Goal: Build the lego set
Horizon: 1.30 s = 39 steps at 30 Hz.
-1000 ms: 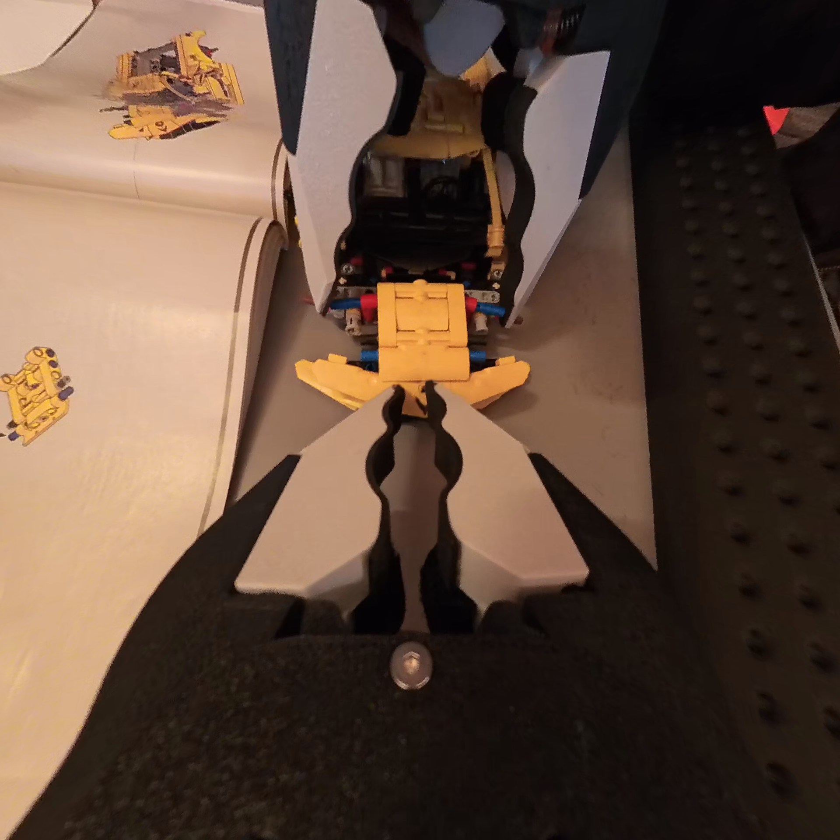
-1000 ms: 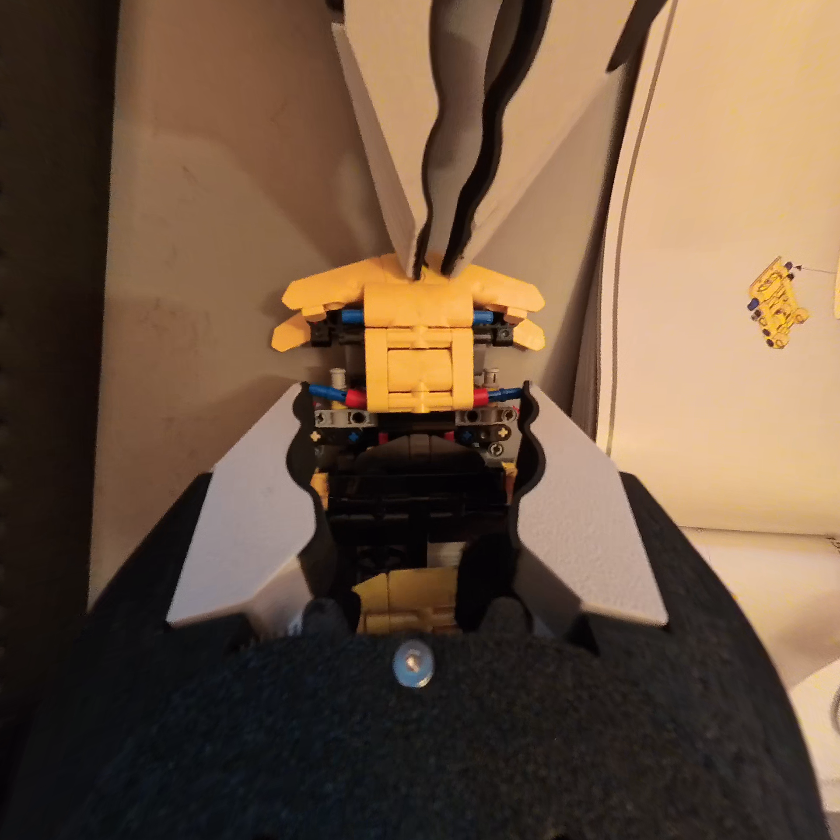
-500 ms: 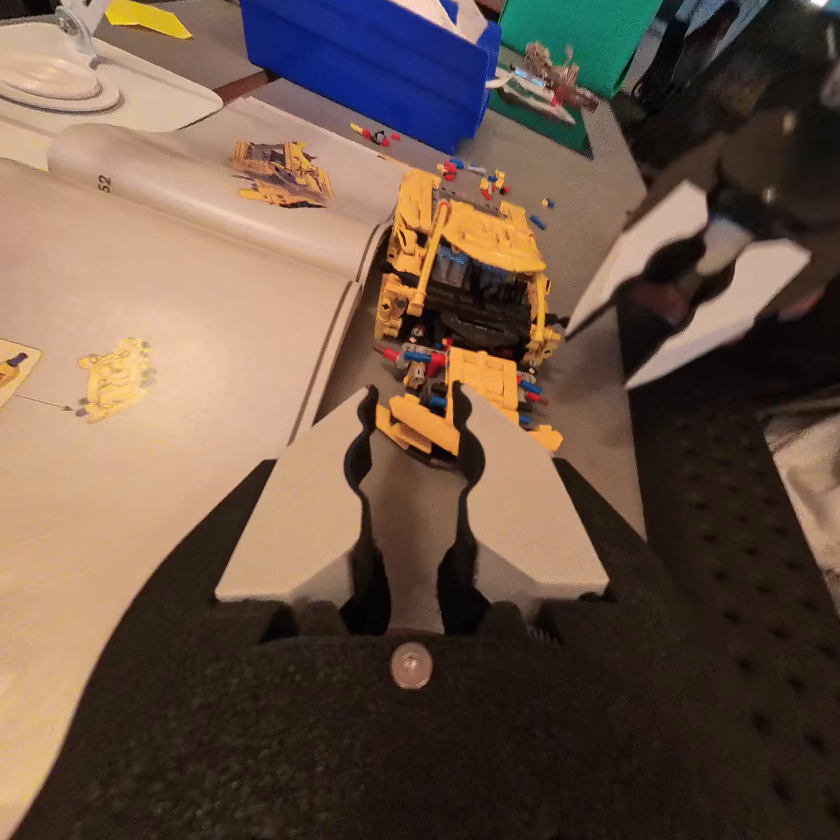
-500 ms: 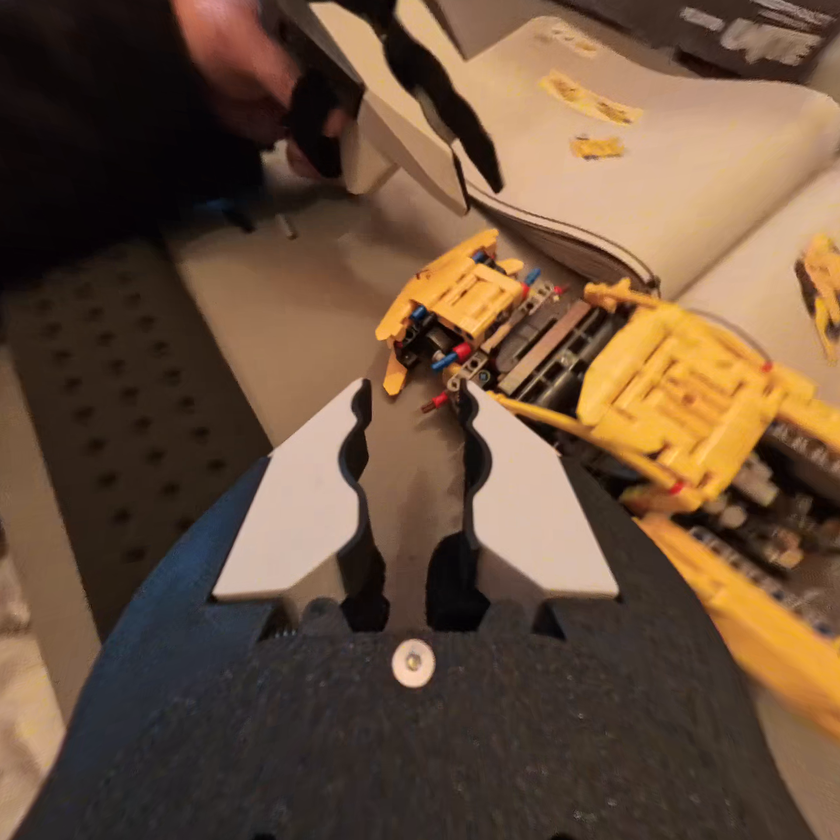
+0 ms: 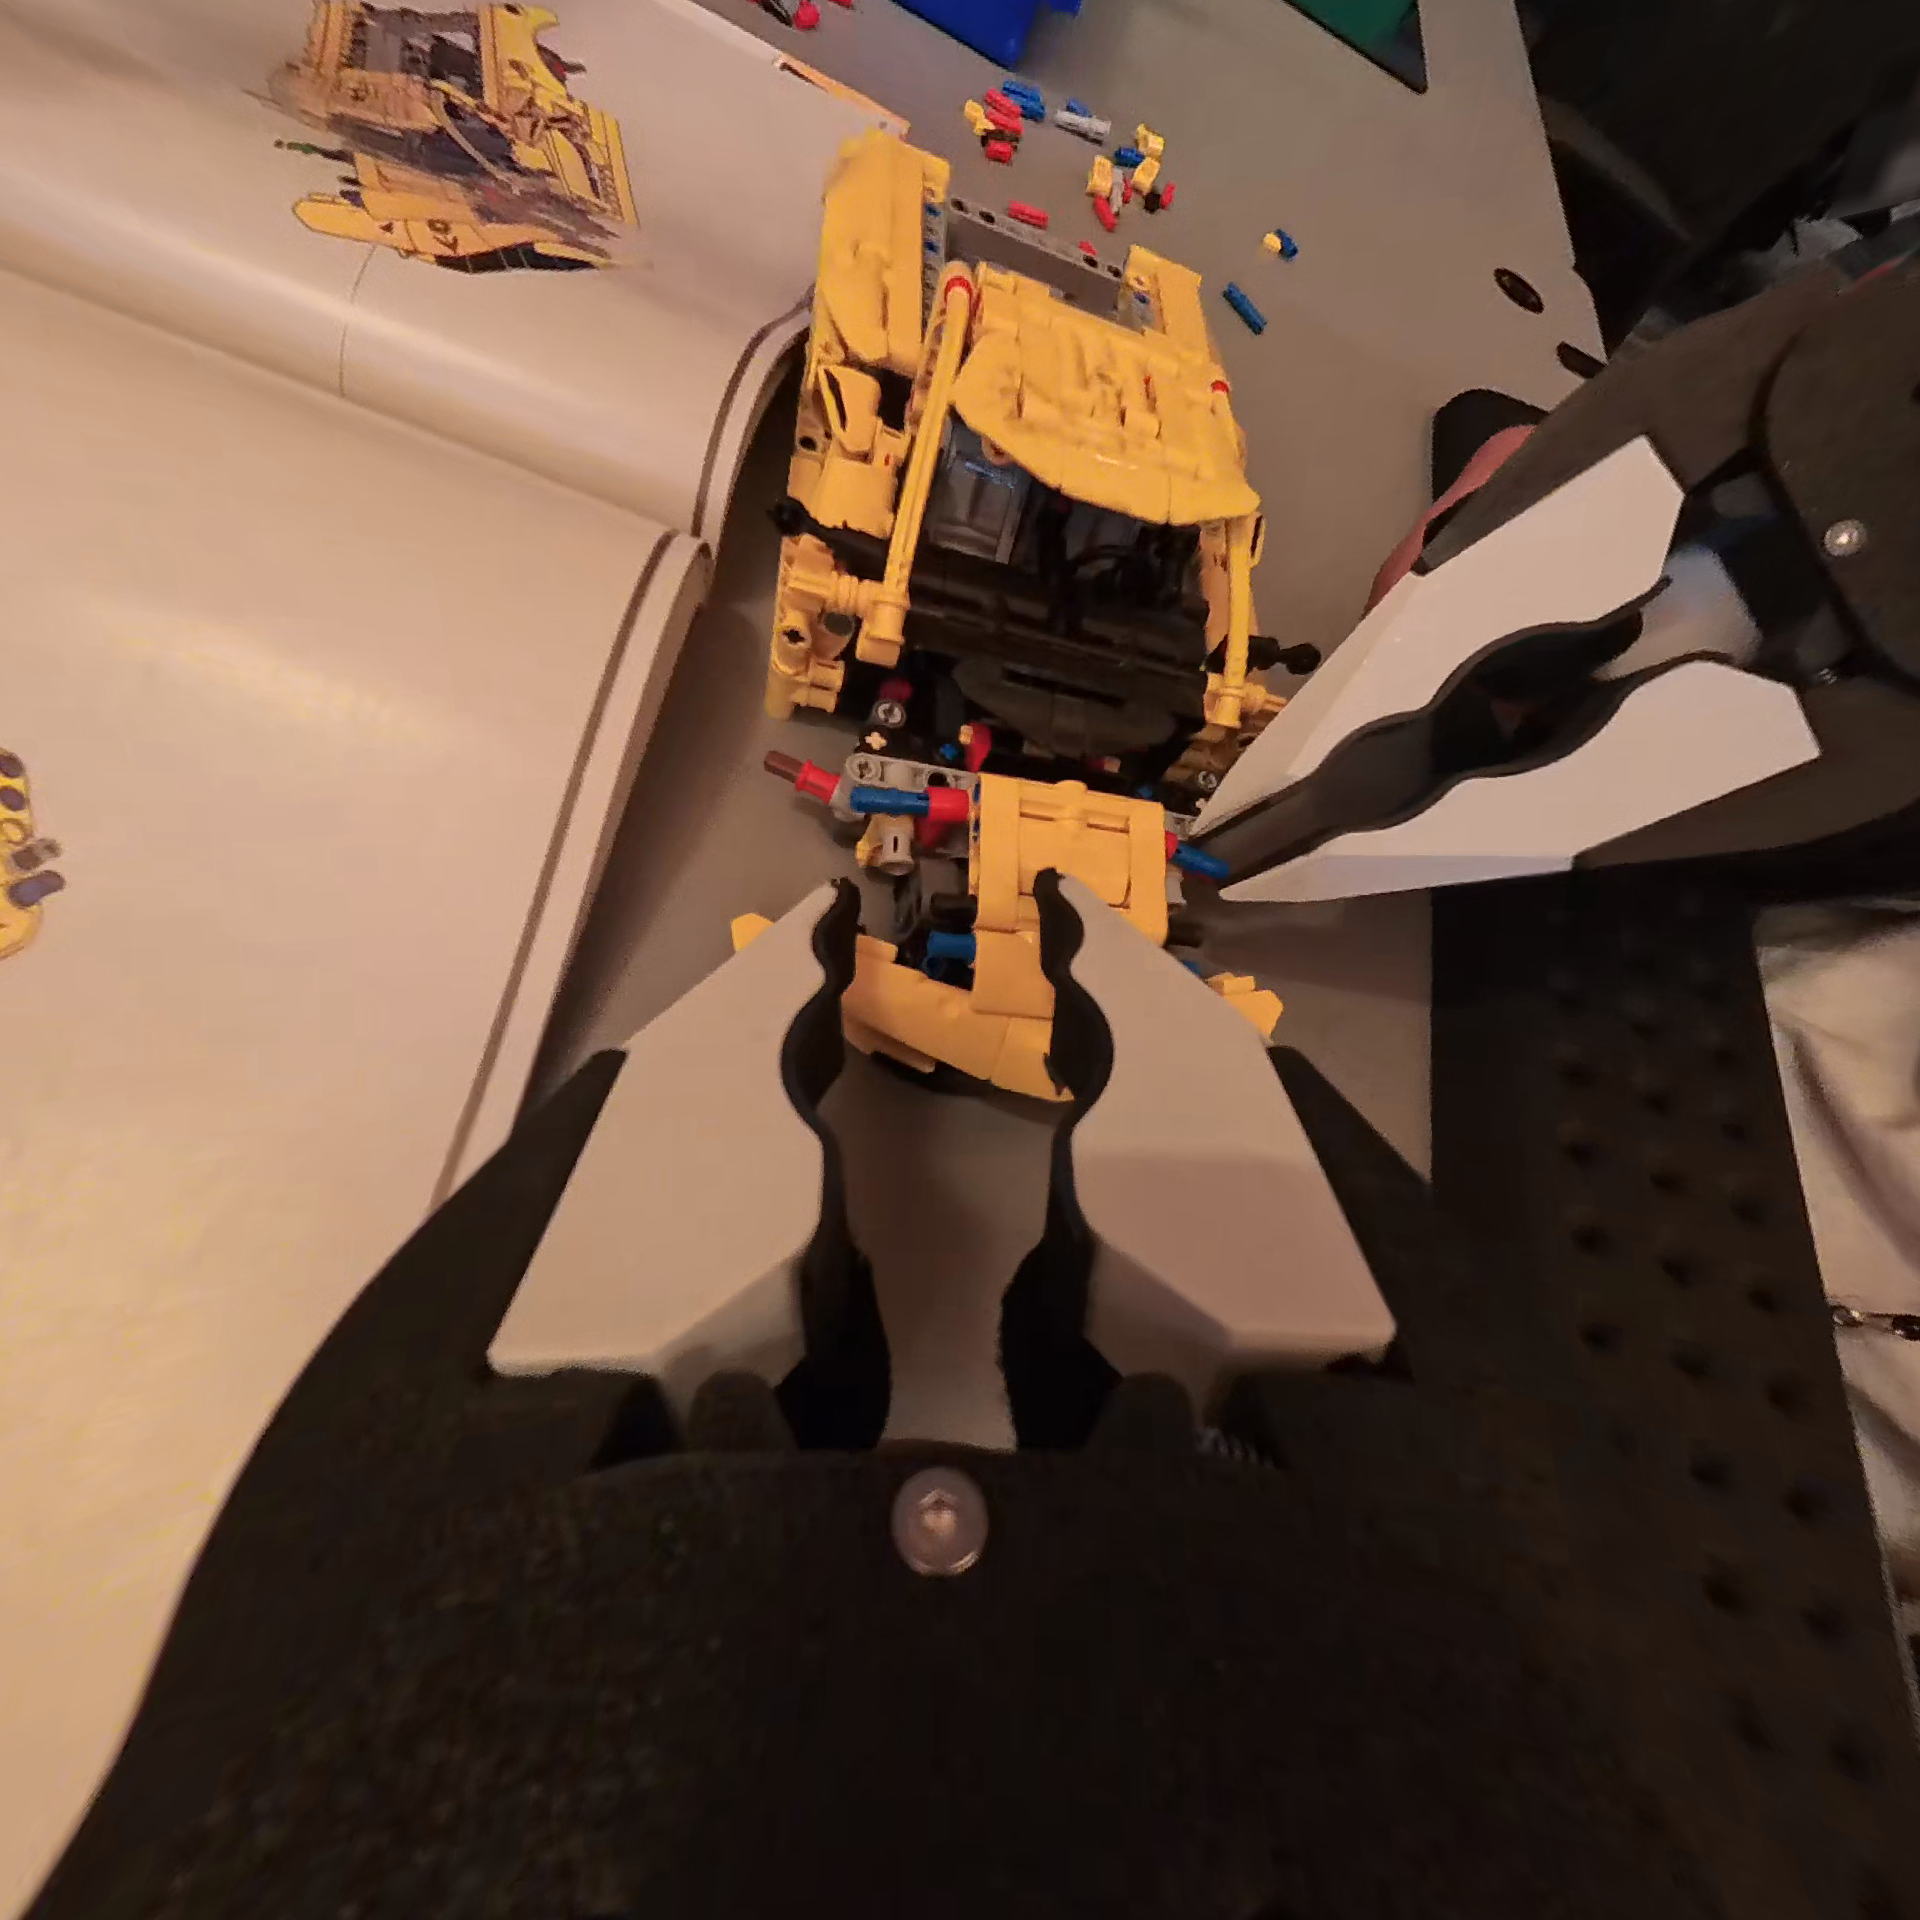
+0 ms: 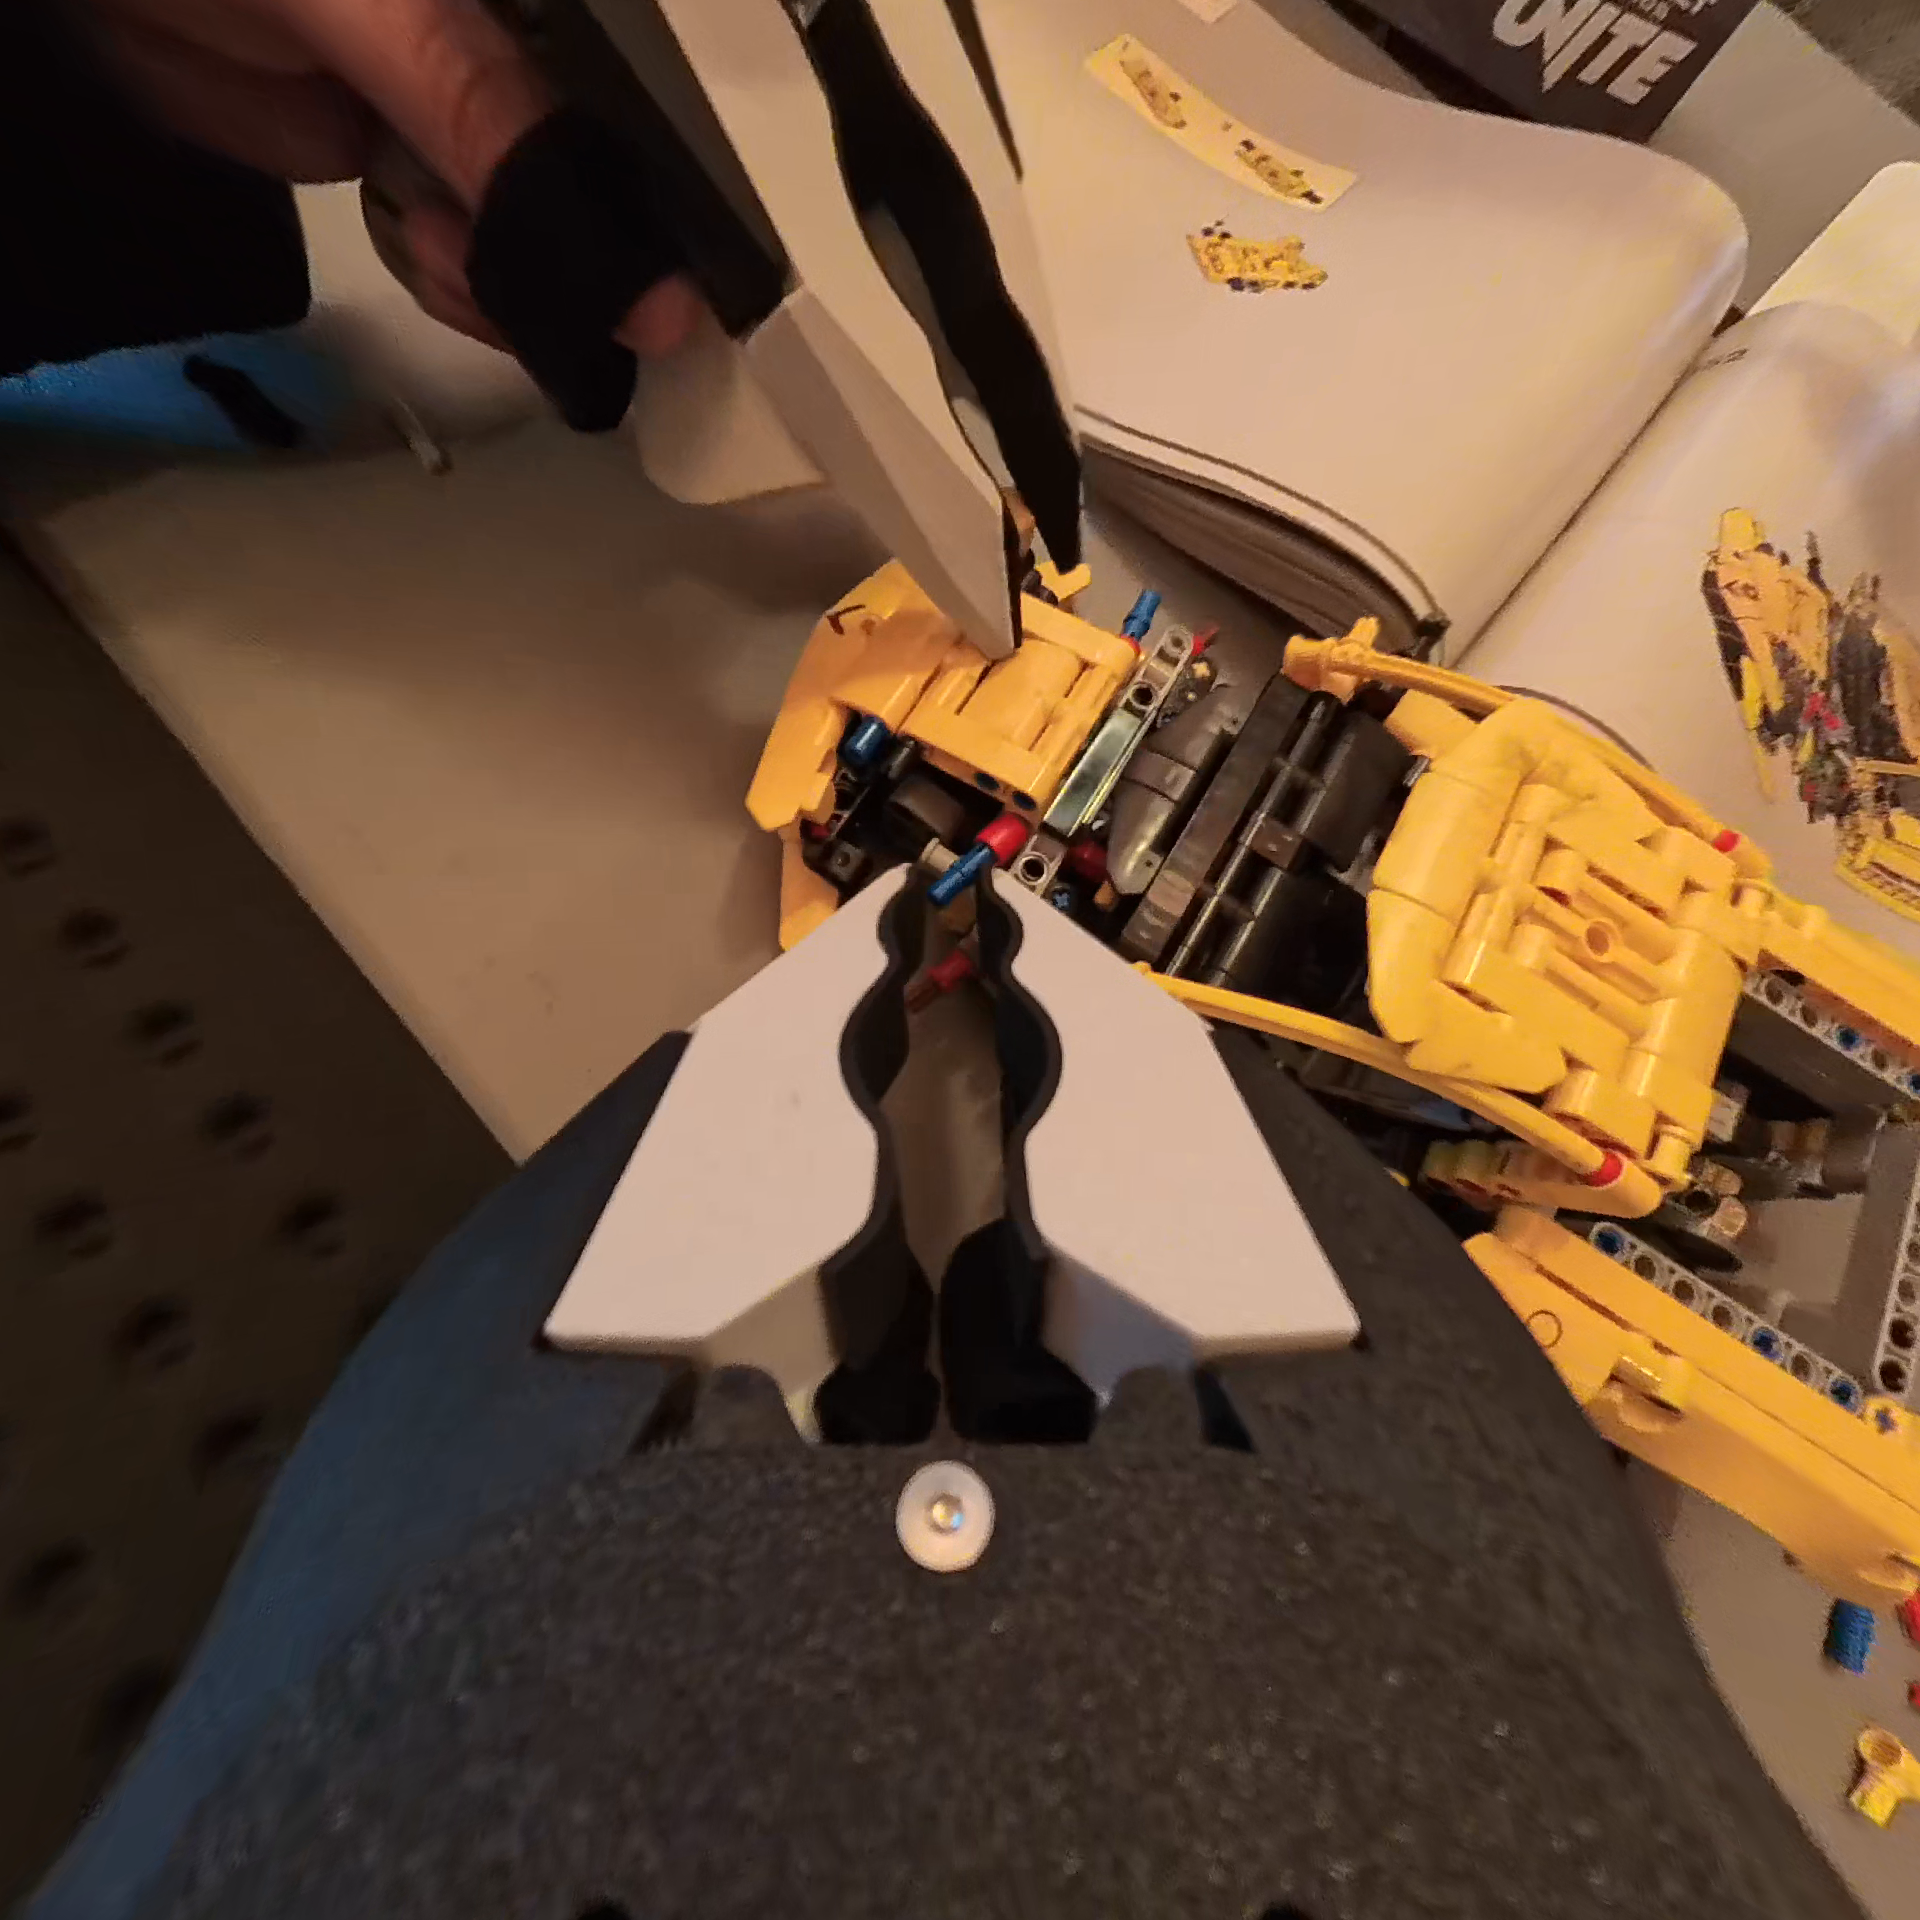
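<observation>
The yellow lego vehicle (image 5: 1039,468) lies on the grey table, its nose toward me; it also shows in the right wrist view (image 6: 1507,935). My left gripper (image 5: 945,888) is open, its fingertips straddling the yellow front block (image 5: 1070,842) and bumper. From the right wrist view, the left gripper (image 6: 1034,592) comes down from above and one tip rests on that block (image 6: 997,707). My right gripper (image 6: 951,883) has its jaws nearly closed around a blue pin (image 6: 961,875) sticking out of the nose's side. In the left wrist view the right gripper (image 5: 1205,862) comes in from the right.
The open instruction book (image 5: 312,727) lies beside the model, on the left in the left wrist view and behind it in the right wrist view (image 6: 1351,364). Several loose small pieces (image 5: 1112,177) lie beyond the model. A black studded mat (image 5: 1662,1351) borders the table. A person's hand (image 6: 468,156) holds the left gripper.
A second ago my right gripper clasped the model's body and my left pinched at the bumper. Both pulled away, then came back to the nose. Left jaws widened; right jaws narrowed on the pin.
</observation>
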{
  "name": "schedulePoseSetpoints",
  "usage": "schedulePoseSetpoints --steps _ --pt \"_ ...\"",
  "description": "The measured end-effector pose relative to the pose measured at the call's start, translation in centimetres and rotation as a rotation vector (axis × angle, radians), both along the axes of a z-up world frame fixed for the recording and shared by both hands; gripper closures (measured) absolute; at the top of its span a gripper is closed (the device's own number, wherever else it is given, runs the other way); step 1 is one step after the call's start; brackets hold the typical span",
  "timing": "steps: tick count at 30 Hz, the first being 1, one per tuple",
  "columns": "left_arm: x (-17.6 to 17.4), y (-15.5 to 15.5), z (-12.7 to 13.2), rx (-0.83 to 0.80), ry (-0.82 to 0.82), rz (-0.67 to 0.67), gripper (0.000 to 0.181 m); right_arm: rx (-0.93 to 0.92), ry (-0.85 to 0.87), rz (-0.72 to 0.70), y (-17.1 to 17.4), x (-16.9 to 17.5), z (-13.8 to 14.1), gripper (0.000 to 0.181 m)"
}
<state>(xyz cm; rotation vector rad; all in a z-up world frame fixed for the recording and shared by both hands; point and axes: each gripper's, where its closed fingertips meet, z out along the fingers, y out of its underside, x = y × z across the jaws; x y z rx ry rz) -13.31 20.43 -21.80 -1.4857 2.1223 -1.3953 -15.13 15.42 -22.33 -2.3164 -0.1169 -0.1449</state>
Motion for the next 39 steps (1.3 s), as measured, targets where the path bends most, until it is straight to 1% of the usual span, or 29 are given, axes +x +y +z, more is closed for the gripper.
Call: schedulePoseSetpoints --steps 5,6,7,9,15,19,23,26,28,32,33,34,36,39 --pt "-0.9 -1.6 0.0 -0.017 0.020 -0.007 0.147 -0.026 0.000 0.090 -1.5 -0.2 0.0 0.174" --pt "-1.2 -2.1 0.0 -0.021 0.026 -0.017 0.149 -0.027 -0.006 0.122 -1.9 -0.2 0.0 0.174" --pt "-1.5 -2.8 0.2 -0.035 0.032 -0.032 0.157 -0.023 -0.001 0.136 -2.4 -0.1 0.0 0.175" --pt "-1.7 -3.7 0.2 -0.033 0.041 -0.022 0.157 -0.018 0.015 0.188 -3.2 0.0 0.0 0.175" --pt "-2.2 -5.9 0.3 -0.053 0.050 -0.023 0.156 0.011 0.062 0.258 -5.4 0.6 0.1 0.177" --pt "-2.2 -6.3 0.2 -0.067 0.082 -0.020 0.156 0.042 0.096 0.220 -5.9 0.7 0.1 0.177" --pt "-1.9 -5.4 0.5 -0.026 0.071 0.008 0.155 0.100 0.049 0.175 -5.6 0.7 0.7 0.178" --pt "-1.9 -6.2 0.8 -0.080 0.071 -0.027 0.153 0.069 0.026 0.168 -5.7 0.6 0.0 0.172" --pt "-1.8 -6.9 0.6 -0.111 0.081 -0.051 0.153 0.059 0.009 0.169 -5.8 0.6 -0.1 0.172" --pt "-1.8 -7.2 0.2 -0.109 0.095 -0.063 0.154 0.062 -0.016 0.158 -5.7 0.8 -0.2 0.176" --pt "-1.8 -7.3 0.2 -0.103 0.093 -0.069 0.158 0.062 -0.025 0.155 -5.7 0.9 -0.2 0.177" --pt "-1.8 -7.3 0.2 -0.097 0.092 -0.068 0.158 0.060 -0.029 0.151 -5.7 0.9 -0.2 0.177" --pt "-1.8 -7.3 0.2 -0.092 0.087 -0.066 0.159 0.050 -0.025 0.122 -5.8 0.9 -0.2 0.177" --pt "-1.8 -7.3 0.2 -0.079 0.075 -0.062 0.159 0.015 -0.017 0.042 -5.7 1.0 -0.2 0.178"
